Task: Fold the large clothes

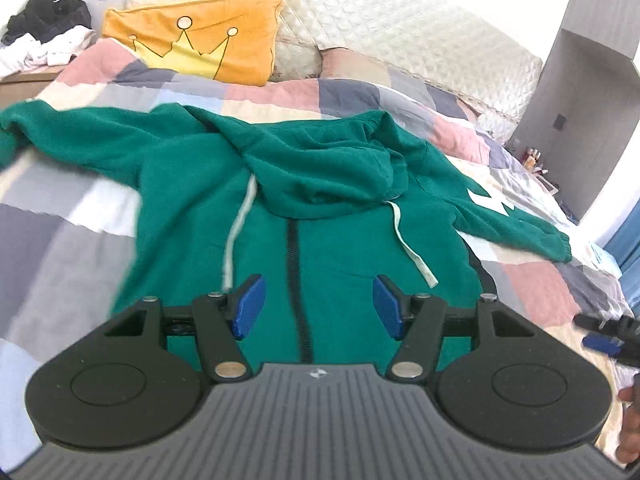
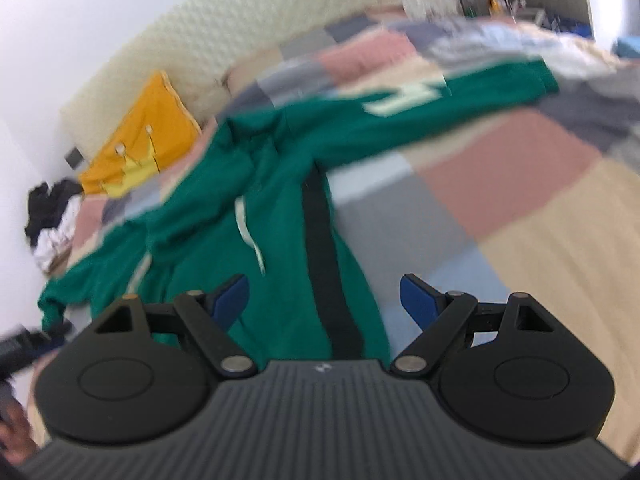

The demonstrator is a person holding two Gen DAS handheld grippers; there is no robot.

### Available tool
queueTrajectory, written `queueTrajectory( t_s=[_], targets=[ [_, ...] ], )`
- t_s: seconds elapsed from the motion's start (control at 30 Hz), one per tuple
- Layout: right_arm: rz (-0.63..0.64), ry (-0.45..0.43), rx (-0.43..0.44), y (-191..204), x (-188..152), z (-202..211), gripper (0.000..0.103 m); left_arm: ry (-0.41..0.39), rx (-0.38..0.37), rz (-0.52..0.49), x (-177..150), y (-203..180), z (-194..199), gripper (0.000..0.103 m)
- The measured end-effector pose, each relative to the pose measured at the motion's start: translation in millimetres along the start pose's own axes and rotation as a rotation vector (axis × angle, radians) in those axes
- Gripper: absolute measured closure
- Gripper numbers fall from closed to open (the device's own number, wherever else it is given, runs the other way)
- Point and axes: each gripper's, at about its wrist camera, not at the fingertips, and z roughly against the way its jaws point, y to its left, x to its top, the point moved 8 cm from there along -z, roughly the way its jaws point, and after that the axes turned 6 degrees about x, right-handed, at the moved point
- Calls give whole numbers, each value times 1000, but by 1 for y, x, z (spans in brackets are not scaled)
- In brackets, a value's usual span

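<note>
A green hoodie (image 1: 320, 208) lies spread front-up on the bed, hood folded down over the chest, sleeves stretched out to both sides, white drawstrings trailing beside a dark zip. My left gripper (image 1: 319, 306) hovers above the hoodie's lower front, open, nothing between its blue pads. In the right wrist view the same hoodie (image 2: 224, 216) shows blurred, with white lettering on its far sleeve. My right gripper (image 2: 325, 304) hangs open over the hoodie's right side edge and dark side stripe, with nothing in it. The right gripper (image 1: 608, 336) also shows at the right edge of the left wrist view.
The bed carries a patchwork quilt (image 1: 80, 216) in pink, grey, beige and blue. An orange crown pillow (image 1: 200, 48) leans on the quilted headboard (image 1: 380, 24). A heap of dark and white clothes (image 1: 44, 28) sits far left. A grey cabinet (image 1: 580, 112) stands at the right.
</note>
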Motion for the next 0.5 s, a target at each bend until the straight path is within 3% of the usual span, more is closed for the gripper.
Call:
queueTrajectory(
  t_s=[0.13,0.23,0.3,0.37,0.5],
  targets=[
    [-12,43,26,-7,-17,1,19,-39,42,45,29,50,39,37],
    [-53,86,39,-16,-33,-7,19,-65,120,87,53,99,71,37],
    [-92,109,40,-21,-42,-14,19,-70,141,103,62,127,90,32],
    [-126,122,41,-25,-47,-22,19,-43,158,139,60,154,97,29],
    [-196,151,45,-33,-55,-36,19,65,154,288,24,202,82,29]
  ],
)
